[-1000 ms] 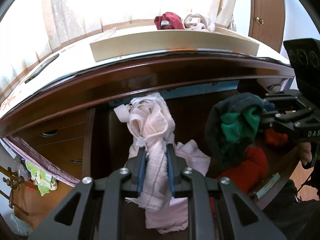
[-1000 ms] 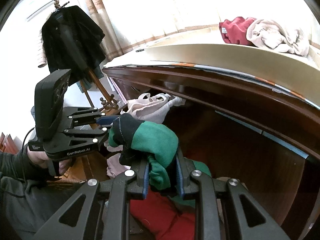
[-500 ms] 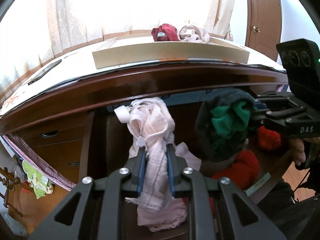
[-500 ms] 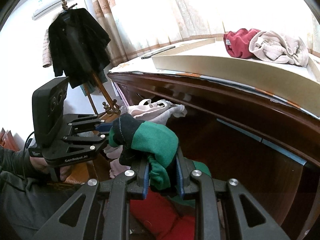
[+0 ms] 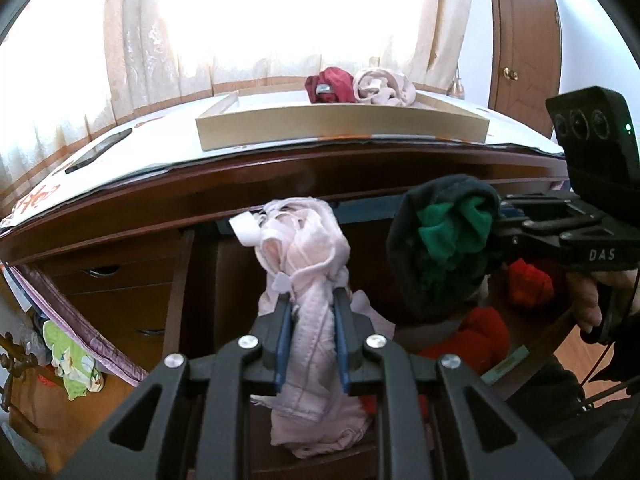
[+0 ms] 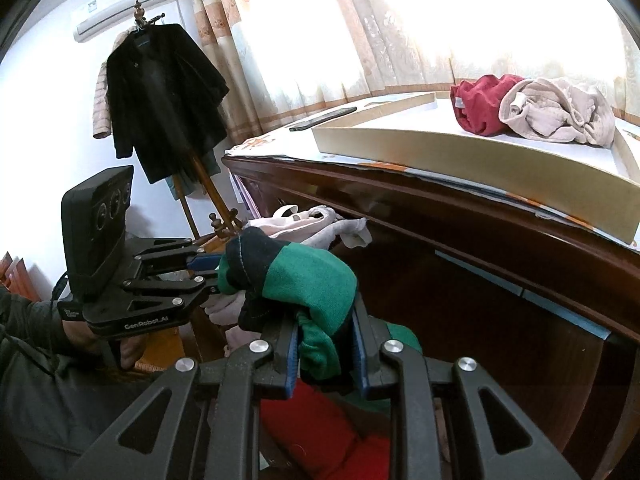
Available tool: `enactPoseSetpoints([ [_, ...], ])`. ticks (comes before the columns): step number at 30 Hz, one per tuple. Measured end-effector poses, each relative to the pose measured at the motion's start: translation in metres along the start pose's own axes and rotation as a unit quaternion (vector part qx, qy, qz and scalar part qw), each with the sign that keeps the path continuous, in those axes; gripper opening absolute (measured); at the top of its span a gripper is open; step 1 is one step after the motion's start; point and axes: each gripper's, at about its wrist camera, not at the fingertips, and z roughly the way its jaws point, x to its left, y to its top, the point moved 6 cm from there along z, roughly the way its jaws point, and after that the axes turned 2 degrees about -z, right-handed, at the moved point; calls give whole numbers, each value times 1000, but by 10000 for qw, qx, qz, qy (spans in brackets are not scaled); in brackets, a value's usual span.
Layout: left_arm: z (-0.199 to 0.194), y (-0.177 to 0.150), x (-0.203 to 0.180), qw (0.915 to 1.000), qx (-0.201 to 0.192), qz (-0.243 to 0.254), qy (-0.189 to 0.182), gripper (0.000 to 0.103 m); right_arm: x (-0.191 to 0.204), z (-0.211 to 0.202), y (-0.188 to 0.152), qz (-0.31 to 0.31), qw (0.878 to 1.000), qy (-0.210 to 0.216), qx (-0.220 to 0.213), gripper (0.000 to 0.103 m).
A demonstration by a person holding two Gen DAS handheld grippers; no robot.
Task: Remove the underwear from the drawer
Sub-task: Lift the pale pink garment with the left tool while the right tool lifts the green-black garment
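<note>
Left gripper [image 5: 311, 312] clamped on pale pink underwear [image 5: 308, 248], garment bunched above pads, tail hanging toward open drawer [image 5: 180, 280]. Red garments [image 5: 484, 332] lie in drawer. Right gripper [image 6: 326, 344] pinched tight on dark-and-green underwear [image 6: 304, 280], lifted over drawer. On surface [image 5: 160, 148] above: tray [image 5: 340, 128] holding maroon garment [image 5: 330, 84], beige garment [image 5: 384, 88] beside it.
</note>
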Motion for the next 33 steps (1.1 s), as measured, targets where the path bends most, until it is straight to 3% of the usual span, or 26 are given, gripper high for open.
enactPoseSetpoints([
  [33,-41,12,-5,9959,-894,109,96,17,-5,-33,1,140,9966,242,-777,24],
])
